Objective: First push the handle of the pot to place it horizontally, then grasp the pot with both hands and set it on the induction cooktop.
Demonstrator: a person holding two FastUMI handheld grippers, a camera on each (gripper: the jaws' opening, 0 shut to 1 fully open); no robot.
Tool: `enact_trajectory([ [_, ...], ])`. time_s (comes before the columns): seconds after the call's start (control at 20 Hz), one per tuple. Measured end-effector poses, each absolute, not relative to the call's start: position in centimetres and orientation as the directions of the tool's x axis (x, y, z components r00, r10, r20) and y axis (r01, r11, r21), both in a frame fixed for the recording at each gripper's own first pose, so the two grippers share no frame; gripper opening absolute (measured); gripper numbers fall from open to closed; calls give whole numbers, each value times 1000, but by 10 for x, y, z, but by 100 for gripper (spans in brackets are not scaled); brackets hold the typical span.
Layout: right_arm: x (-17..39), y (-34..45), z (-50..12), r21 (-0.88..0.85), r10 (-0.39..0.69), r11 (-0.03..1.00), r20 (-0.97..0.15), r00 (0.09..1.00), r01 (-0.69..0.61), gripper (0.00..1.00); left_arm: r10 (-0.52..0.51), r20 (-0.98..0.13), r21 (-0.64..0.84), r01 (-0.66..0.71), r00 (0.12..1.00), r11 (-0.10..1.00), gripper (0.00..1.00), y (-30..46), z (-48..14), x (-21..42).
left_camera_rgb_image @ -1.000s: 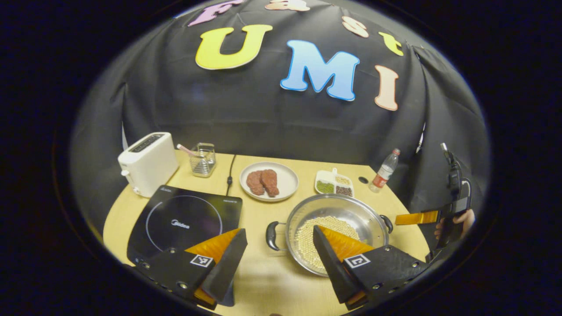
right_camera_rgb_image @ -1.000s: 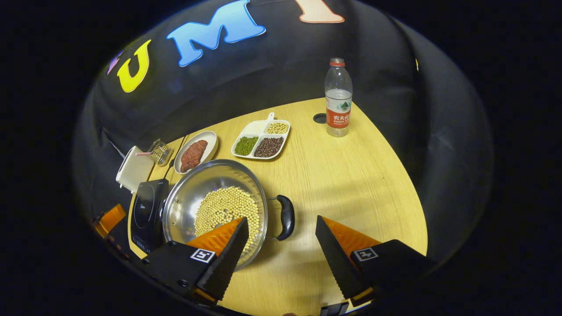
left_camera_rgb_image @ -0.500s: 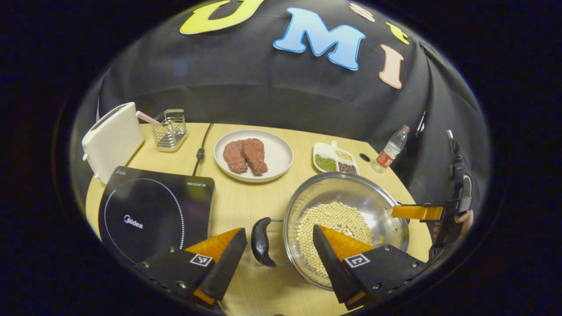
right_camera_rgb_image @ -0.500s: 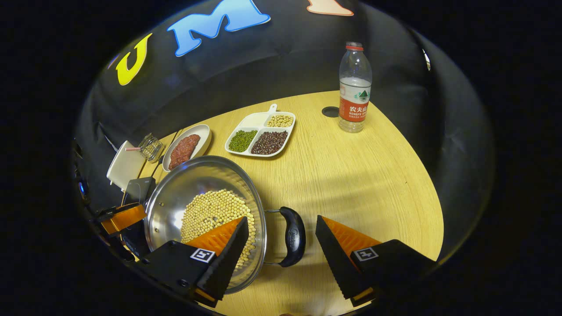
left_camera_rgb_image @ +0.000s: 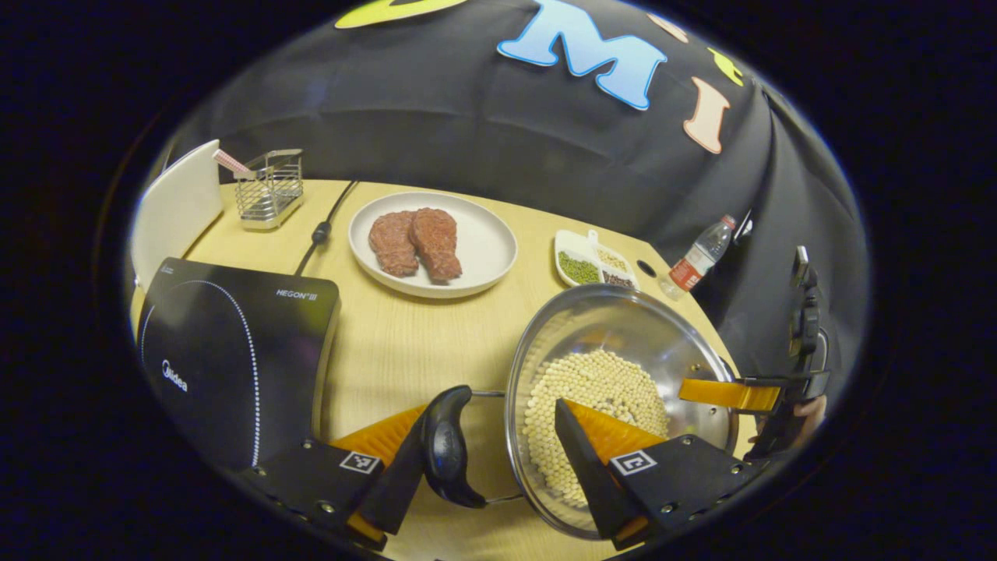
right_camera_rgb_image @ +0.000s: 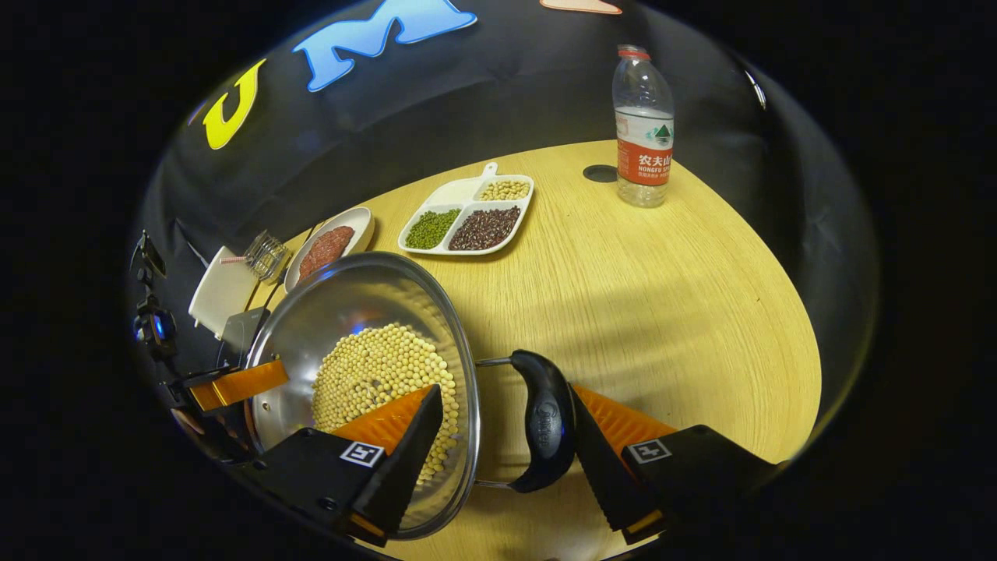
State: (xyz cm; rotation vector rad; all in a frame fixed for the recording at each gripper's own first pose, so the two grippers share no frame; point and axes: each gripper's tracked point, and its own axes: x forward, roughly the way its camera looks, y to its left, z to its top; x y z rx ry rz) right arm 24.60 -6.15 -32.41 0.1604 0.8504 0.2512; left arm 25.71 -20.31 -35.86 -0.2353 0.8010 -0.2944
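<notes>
While the pot [left_camera_rgb_image: 615,389] sat on the table [left_camera_rgb_image: 405,343], just to the right of the induction cooktop [left_camera_rgb_image: 234,351] and apart from it, both grippers had closed in on its two side handles. Pale round beans [left_camera_rgb_image: 592,405] covered the bottom of the steel bowl. Seen in the left gripper view, the left gripper [left_camera_rgb_image: 491,444] stood with its jaws wide, straddling the near rim: one finger lay against the outer side of the dark left handle [left_camera_rgb_image: 448,448], the other reached over the beans inside the pot. Whether that inner finger touched the wall could not be told. Across the pot the right gripper [left_camera_rgb_image: 732,393] showed at the far rim, with part of a hand [left_camera_rgb_image: 806,409] behind it.

Seen in the right gripper view, the right gripper [right_camera_rgb_image: 502,425] also kept its jaws wide, one finger over the beans, the other just beside or touching the right handle [right_camera_rgb_image: 545,421]; the rim ran between them. Neither pair was pressed together on a handle.

Farther back on the table stood a plate [left_camera_rgb_image: 483,249] with two pieces of meat [left_camera_rgb_image: 417,241], a divided dish [right_camera_rgb_image: 467,222] of green, dark and pale beans, a water bottle [right_camera_rgb_image: 642,125], a wire basket [left_camera_rgb_image: 269,187] and a white toaster [left_camera_rgb_image: 175,206]
</notes>
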Motion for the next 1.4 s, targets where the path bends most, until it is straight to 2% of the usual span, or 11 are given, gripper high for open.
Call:
enact_trajectory([
  [0.2,249,-58,-328,218,281,960,-709,646,-178,90,-363,-657,-355,154,660,922,91,-209,-368,260],
  [0.25,250,-59,-330,215,277,961,-709,649,-175,80,-331,-662,-333,132,672,934,80,-201,-373,263],
  [0.3,249,-58,-331,218,280,960,-711,646,-176,83,-341,-662,-343,135,667,930,69,-202,-375,264],
  [0.35,248,-57,-332,217,281,960,-711,645,-180,76,-346,-663,-351,133,664,927,66,-203,-375,259],
  [0.4,249,-59,-332,204,275,962,-709,650,-183,82,-350,-658,-355,135,667,925,64,-204,-375,261],
  [0.45,251,-64,-335,182,258,966,-710,655,-184,75,-345,-660,-350,133,668,927,64,-202,-374,259],
  [0.55,247,-66,-333,195,260,966,-714,651,-171,78,-355,-664,-366,128,658,922,59,-205,-376,259],
  [0.6,250,-66,-333,209,262,965,-714,649,-159,67,-356,-662,-370,125,659,920,59,-204,-375,259],
  [0.95,251,-64,-334,281,284,954,-730,622,-106,55,-337,-700,-360,97,630,928,60,-204,-379,254],
  [1.0,250,-64,-335,276,281,955,-732,620,-108,55,-334,-698,-358,96,633,929,56,-203,-378,254],
  [1.4,219,-62,-308,253,266,961,-733,626,-111,55,-344,-672,-366,109,656,924,54,-201,-375,258],
])
